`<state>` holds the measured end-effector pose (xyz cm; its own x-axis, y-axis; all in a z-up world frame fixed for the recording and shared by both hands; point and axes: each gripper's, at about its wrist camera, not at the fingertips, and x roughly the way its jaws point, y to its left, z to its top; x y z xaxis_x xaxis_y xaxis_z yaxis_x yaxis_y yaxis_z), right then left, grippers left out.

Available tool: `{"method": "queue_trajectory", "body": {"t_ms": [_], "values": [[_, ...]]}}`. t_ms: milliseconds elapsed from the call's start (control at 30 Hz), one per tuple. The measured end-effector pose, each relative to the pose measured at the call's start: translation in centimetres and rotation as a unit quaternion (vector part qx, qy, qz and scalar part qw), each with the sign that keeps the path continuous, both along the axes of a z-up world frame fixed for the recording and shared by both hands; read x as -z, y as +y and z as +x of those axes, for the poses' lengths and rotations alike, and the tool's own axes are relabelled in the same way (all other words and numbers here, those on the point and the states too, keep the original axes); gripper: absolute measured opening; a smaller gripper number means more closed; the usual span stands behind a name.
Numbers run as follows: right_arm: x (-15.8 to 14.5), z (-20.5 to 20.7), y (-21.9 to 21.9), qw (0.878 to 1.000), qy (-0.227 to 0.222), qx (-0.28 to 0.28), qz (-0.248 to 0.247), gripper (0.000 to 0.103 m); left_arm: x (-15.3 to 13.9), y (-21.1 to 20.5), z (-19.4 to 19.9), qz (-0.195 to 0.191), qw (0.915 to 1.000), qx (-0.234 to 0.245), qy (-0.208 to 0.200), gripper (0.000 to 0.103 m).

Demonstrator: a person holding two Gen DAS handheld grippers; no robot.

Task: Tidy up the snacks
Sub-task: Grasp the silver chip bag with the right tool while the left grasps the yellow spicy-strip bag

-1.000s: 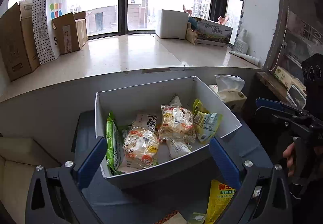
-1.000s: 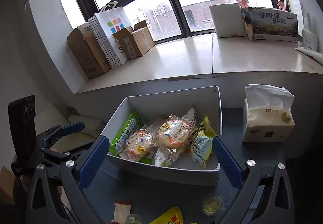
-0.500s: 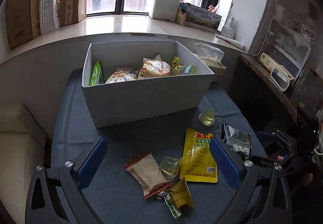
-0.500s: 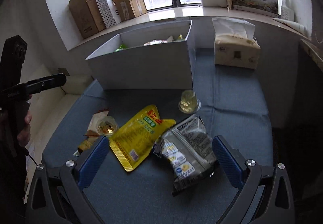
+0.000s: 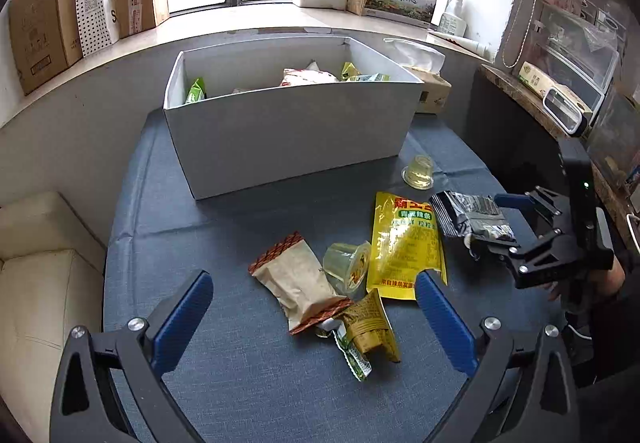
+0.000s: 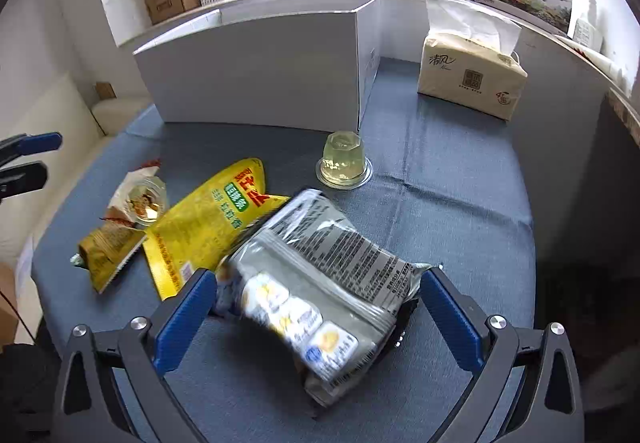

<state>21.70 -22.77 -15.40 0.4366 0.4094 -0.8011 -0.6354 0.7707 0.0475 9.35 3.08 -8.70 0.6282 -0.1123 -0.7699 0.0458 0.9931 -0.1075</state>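
at the bottom of the right wrist view, the right gripper (image 6: 316, 307) has its jaws spread wide around the grey snack packet (image 6: 320, 283), which lies between the blue pads at lower centre; whether either pad touches the film cannot be told. the packet looks light, soft and crinkly, likely slippery, so a pinch across its flat middle or sealed edge seems safest. the left gripper (image 5: 312, 307) also stands wide, holding nothing, over the brown wrapper (image 5: 300, 279). further up sit the yellow pouch (image 6: 208, 219), a jelly cup (image 6: 343, 160), then the white box (image 6: 256, 71).
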Motion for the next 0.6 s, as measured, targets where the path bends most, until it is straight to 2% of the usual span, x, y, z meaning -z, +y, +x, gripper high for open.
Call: {"method": "queue_trajectory", "body": {"t_ms": [100,267,367,400,433,600], "values": [[0.5,1.1,0.7,1.000,0.005,-0.010,0.003,0.103,0.5,0.0,-0.3,0.007,0.9999,-0.005,0.008,0.103],[1.9,1.2,0.6,1.000,0.015,-0.013,-0.023,0.103,1.0,0.2,-0.7,0.005,0.9998,-0.008,0.015,0.103],[1.9,0.8,-0.4,1.000,0.014,0.000,-0.011,0.090,1.3,0.3,-0.4,0.002,0.9997,-0.011,0.020,0.103],[1.7,0.7,-0.8,1.000,0.016,0.009,-0.003,0.081,1.3,0.2,-0.3,0.001,0.9997,-0.011,0.021,0.103],[1.3,0.6,-1.2,1.000,0.017,0.015,0.011,0.075,1.3,0.1,-0.2,-0.002,0.9998,-0.008,0.021,0.103],[-0.6,-0.5,-3.5,0.996,0.016,0.051,0.067,0.074,1.0,-2.0,0.9,0.009,0.9995,0.023,0.019,0.103]]}}
